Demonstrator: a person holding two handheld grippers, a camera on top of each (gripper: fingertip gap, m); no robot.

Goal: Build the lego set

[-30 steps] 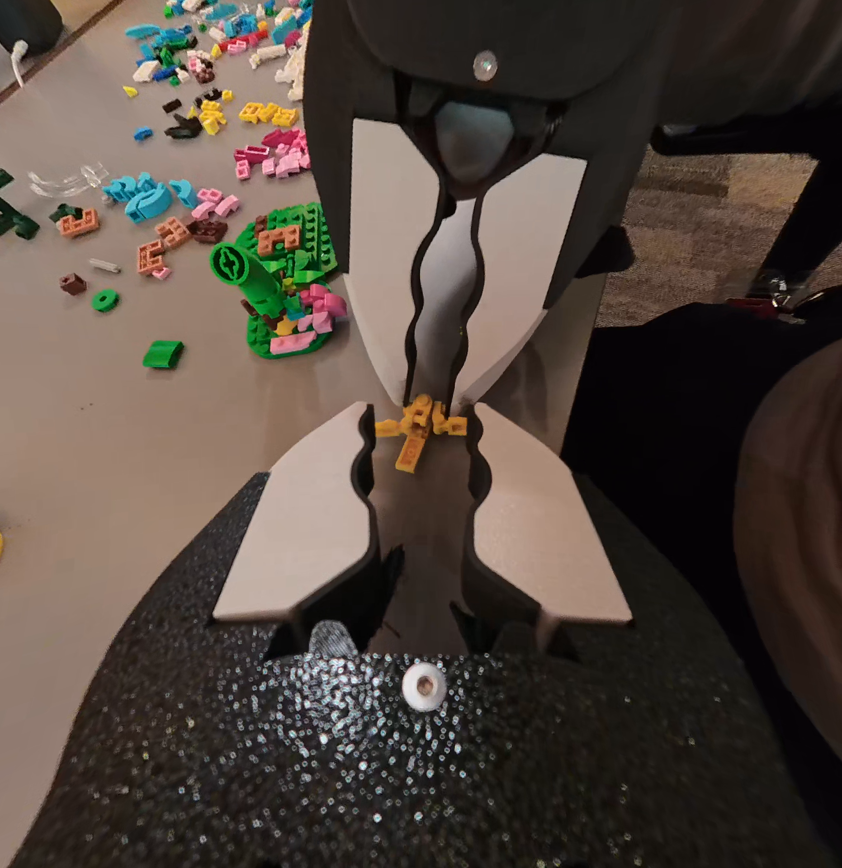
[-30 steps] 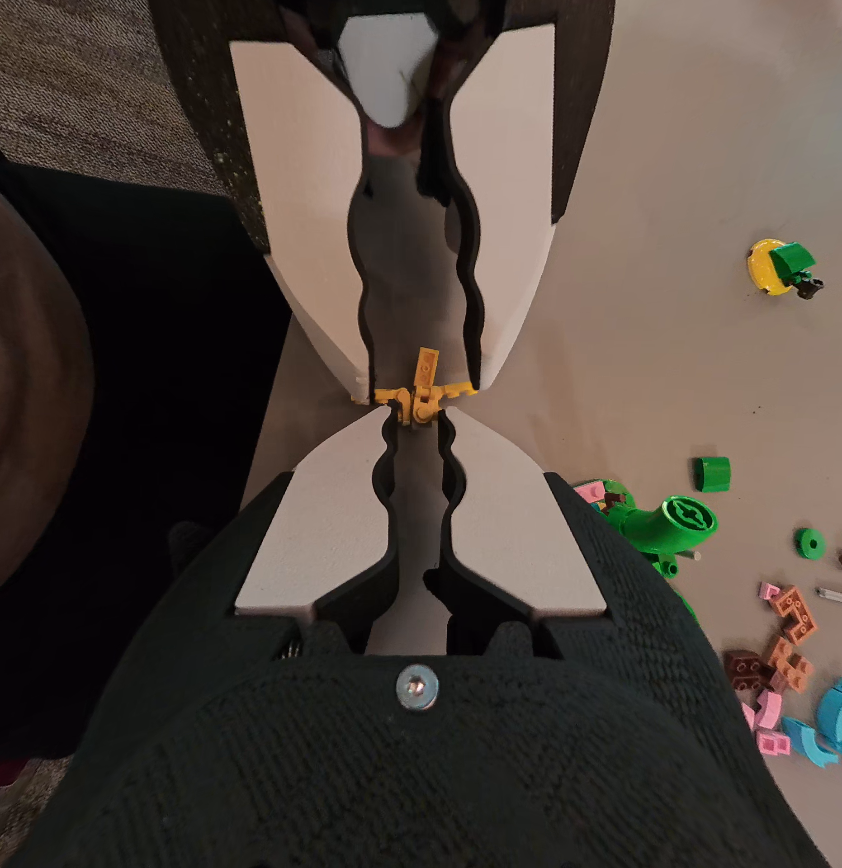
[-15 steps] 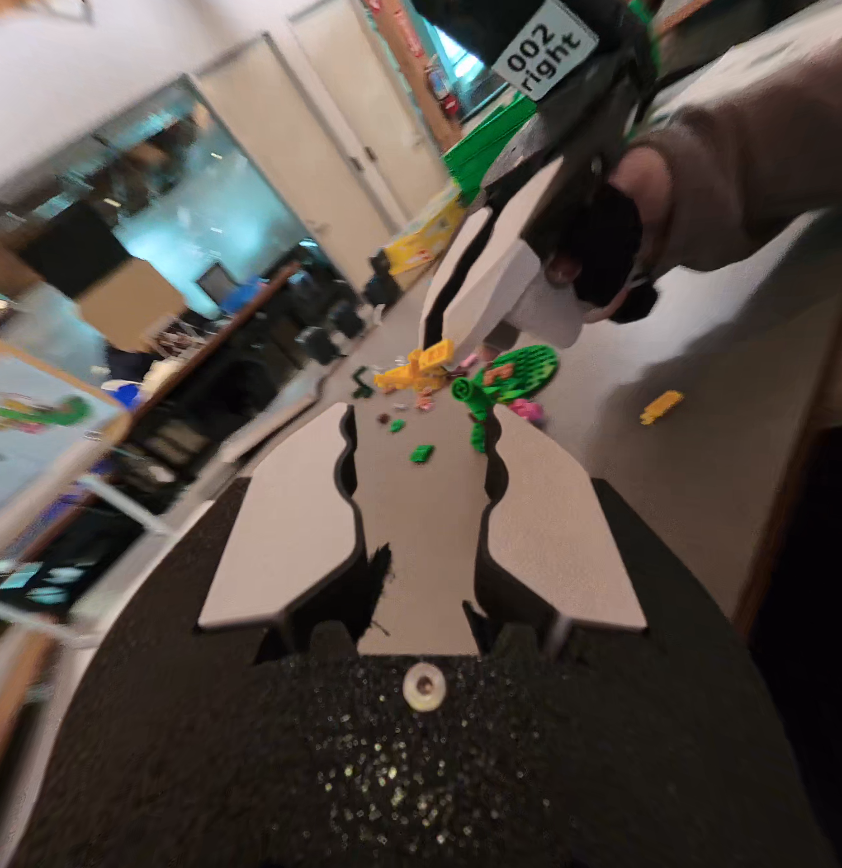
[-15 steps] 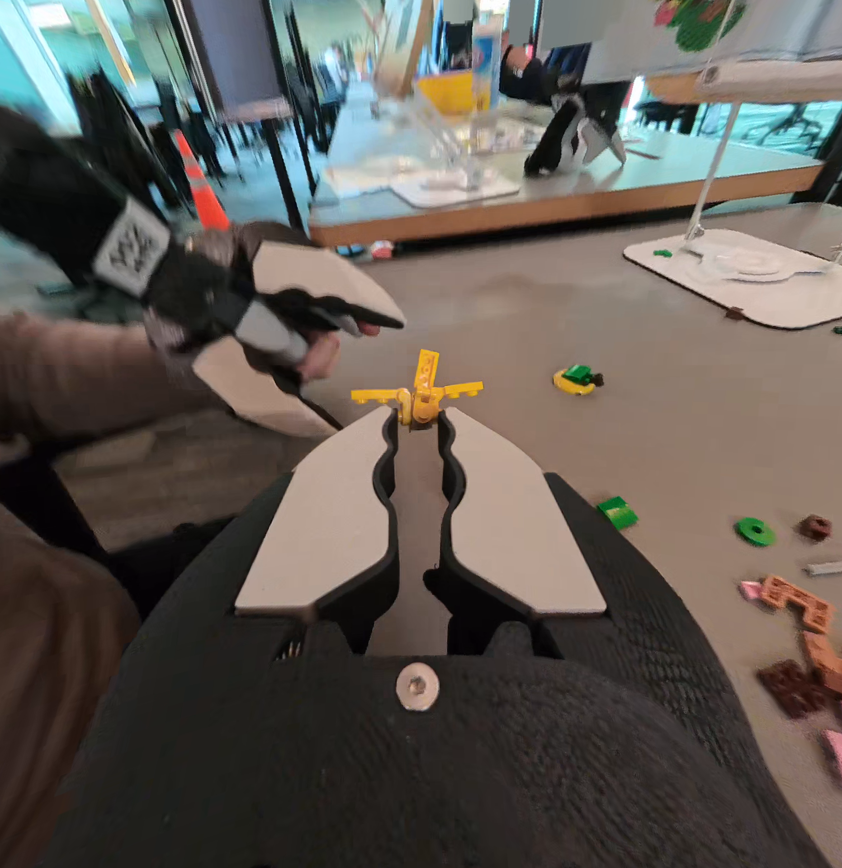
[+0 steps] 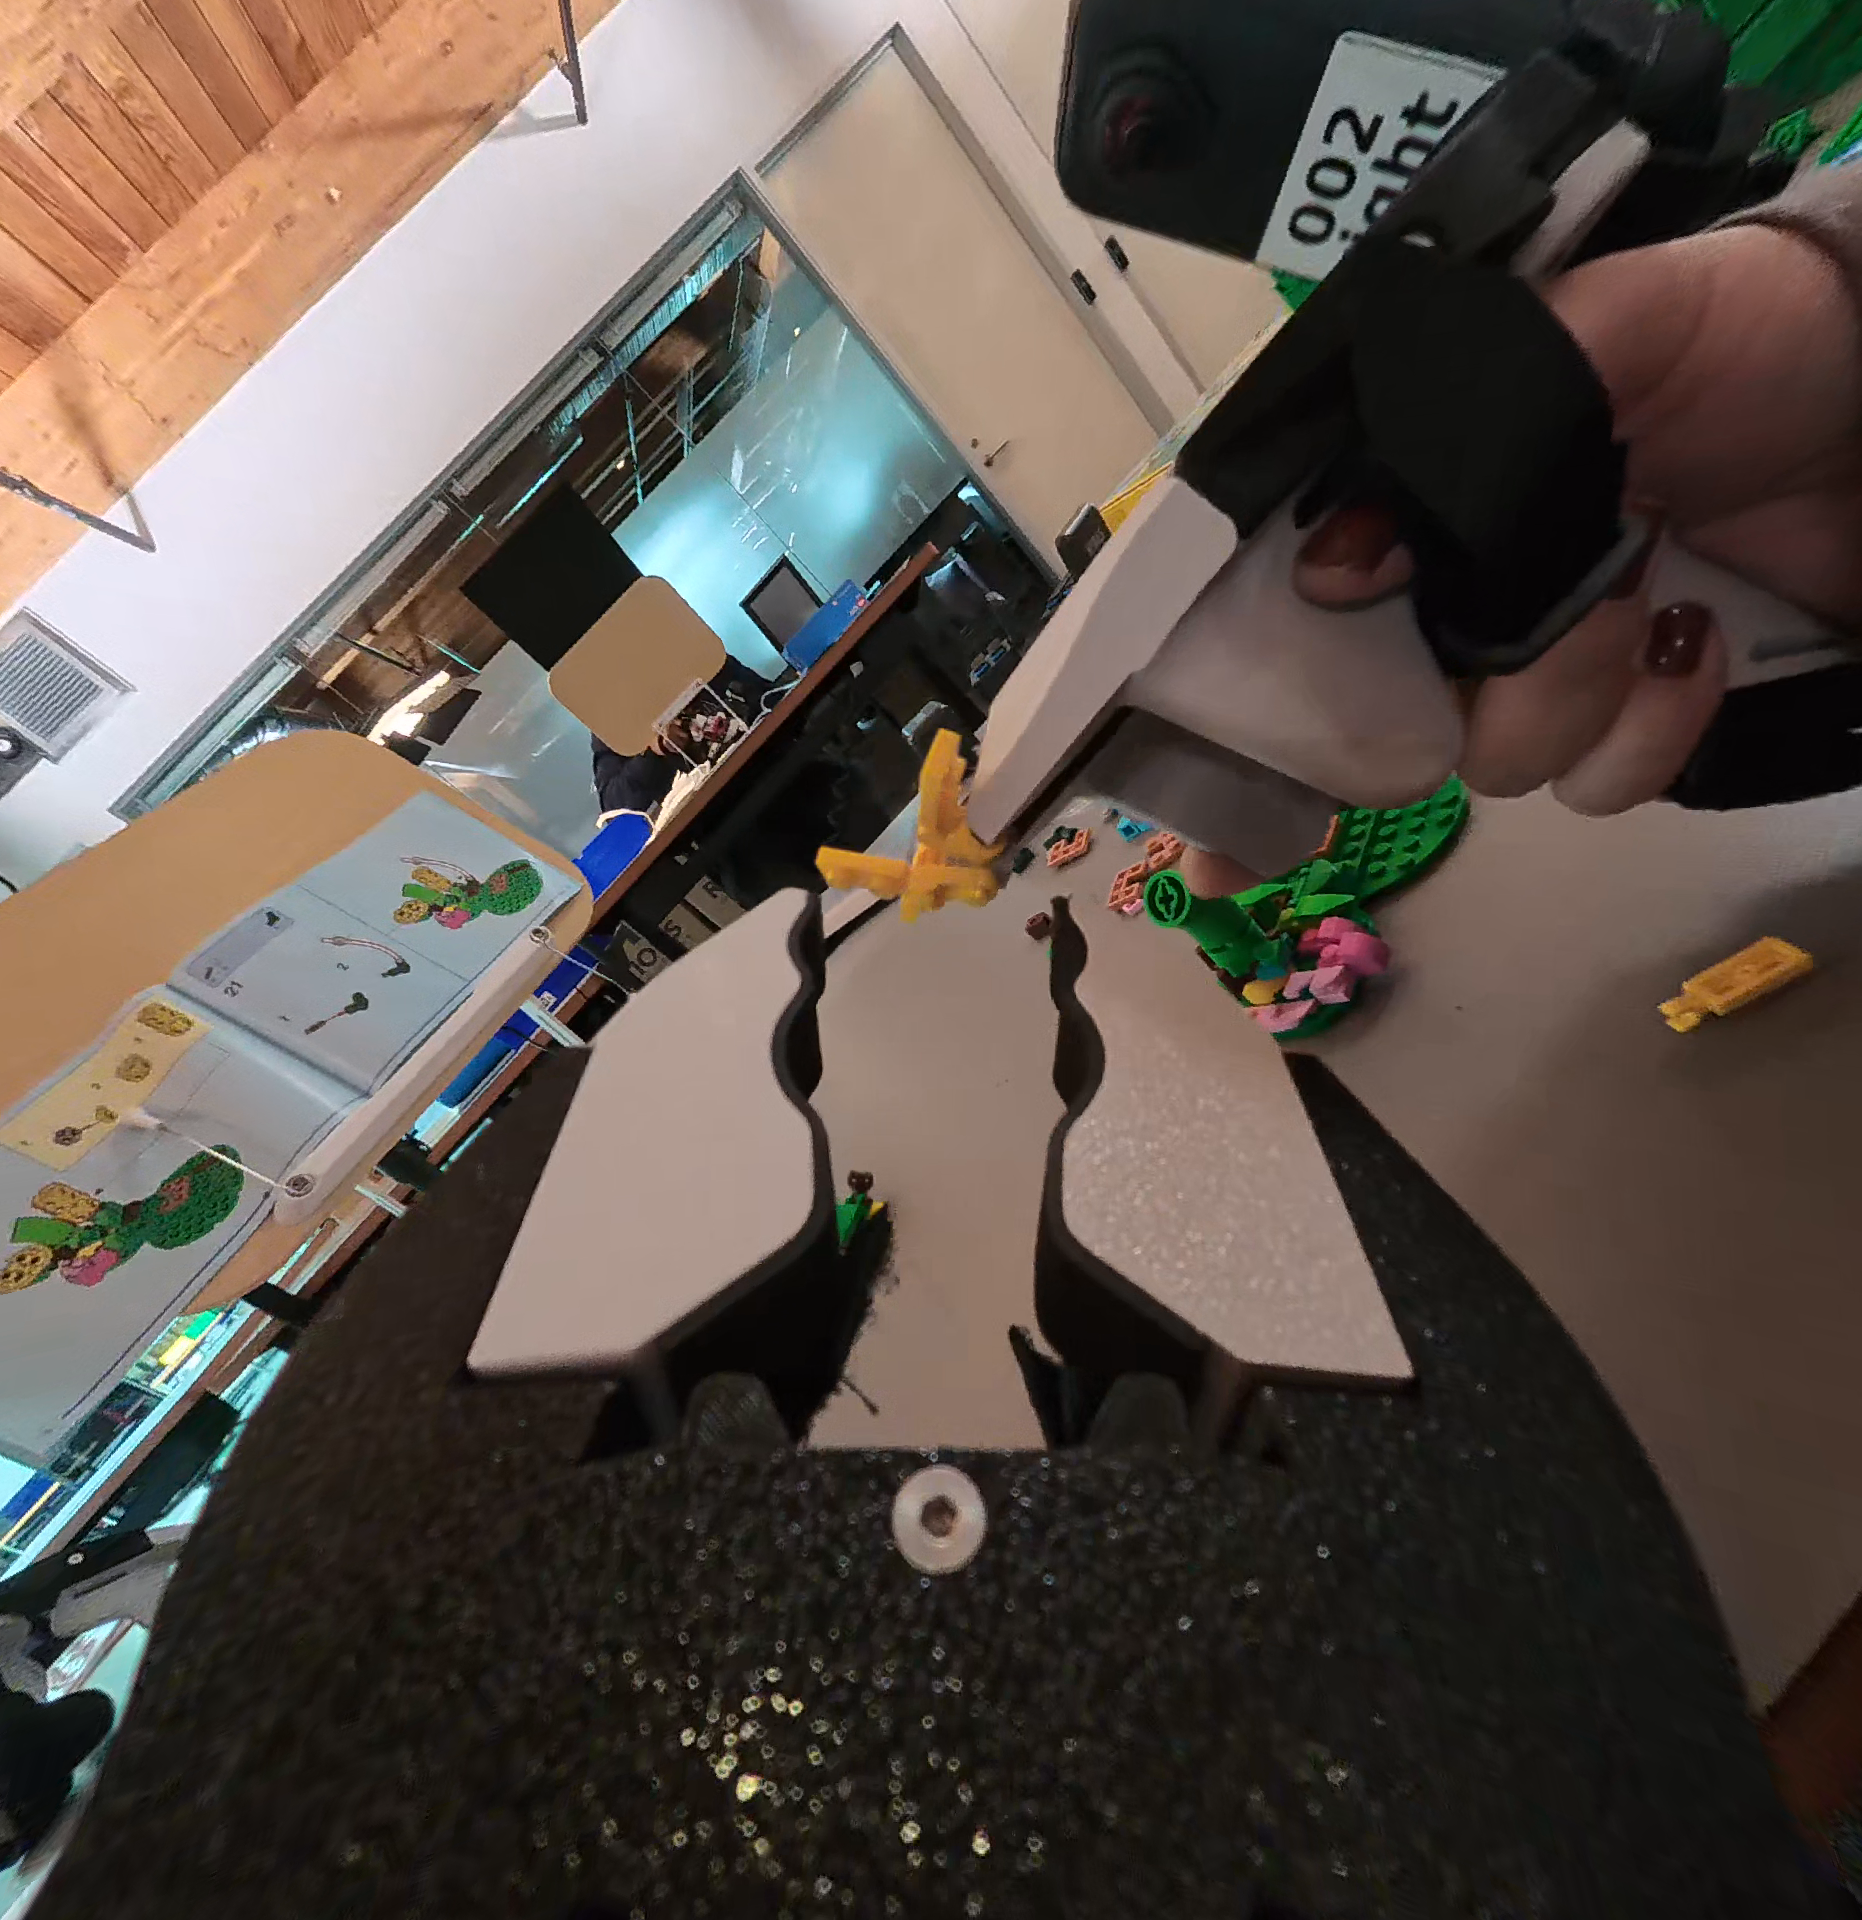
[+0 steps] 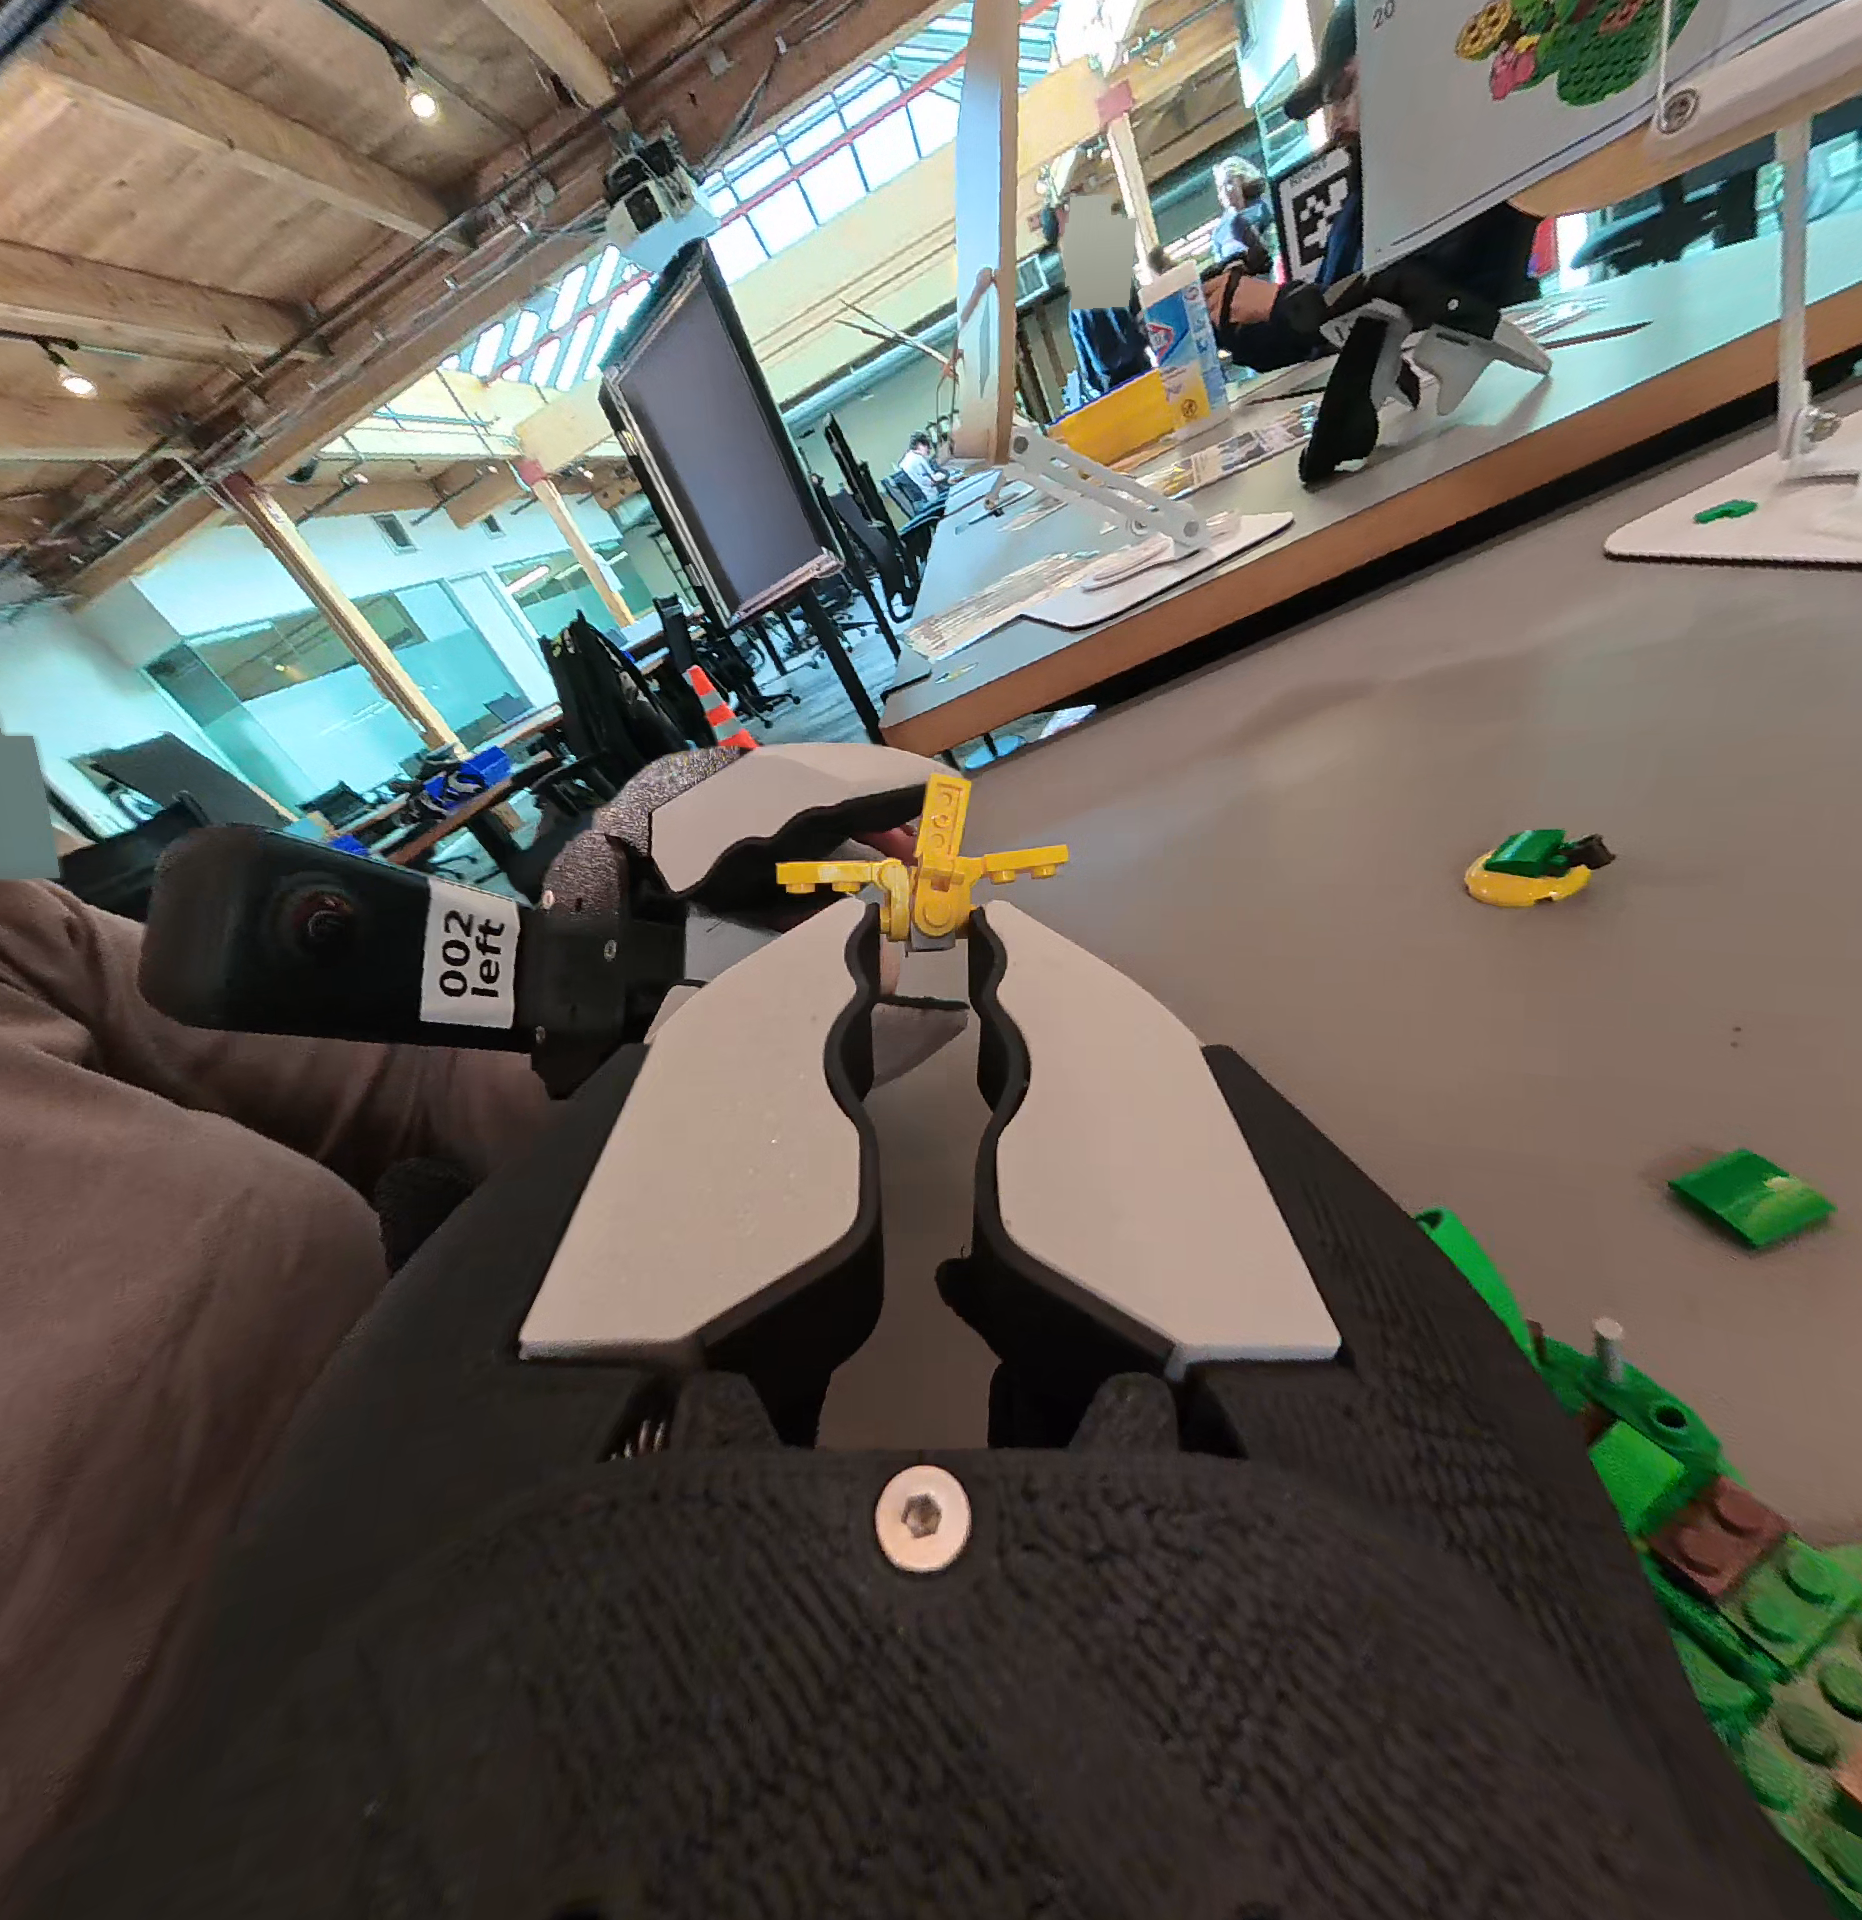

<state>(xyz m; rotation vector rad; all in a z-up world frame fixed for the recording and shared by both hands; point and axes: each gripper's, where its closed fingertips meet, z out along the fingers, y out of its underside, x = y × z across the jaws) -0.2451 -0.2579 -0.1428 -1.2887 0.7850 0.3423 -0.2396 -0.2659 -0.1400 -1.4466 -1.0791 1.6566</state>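
Observation:
My right gripper (image 6: 922, 925) is shut on a small yellow lego assembly (image 6: 927, 878) with two side wings and an upright plate, held in the air above the grey table (image 6: 1426, 987). In the left wrist view the same assembly (image 5: 932, 852) sits at the right gripper's tip (image 5: 994, 826), just beyond my left gripper (image 5: 932, 920). My left gripper is open and empty, close to the assembly but apart from it. The green lego build (image 5: 1291, 935) with a green tube and pink bricks stands on the table to the right.
A loose yellow plate (image 5: 1737, 982) lies right of the green build. A yellow-and-green small build (image 6: 1529, 868) and a green tile (image 6: 1753, 1195) lie on the table. An instruction booklet on a stand (image 5: 231, 1039) is at the left. Several loose bricks (image 5: 1135, 868) lie behind the build. Left and right tips are no more than a few centimetres apart. Left tips and right tips are each some 15 centimeters from the green tile (image 6: 1753, 1195).
Both grippers held the yellow assembly while pointing down. My left gripper has let go, opened and drawn back. Both views have swung up to level. The right gripper keeps the assembly.

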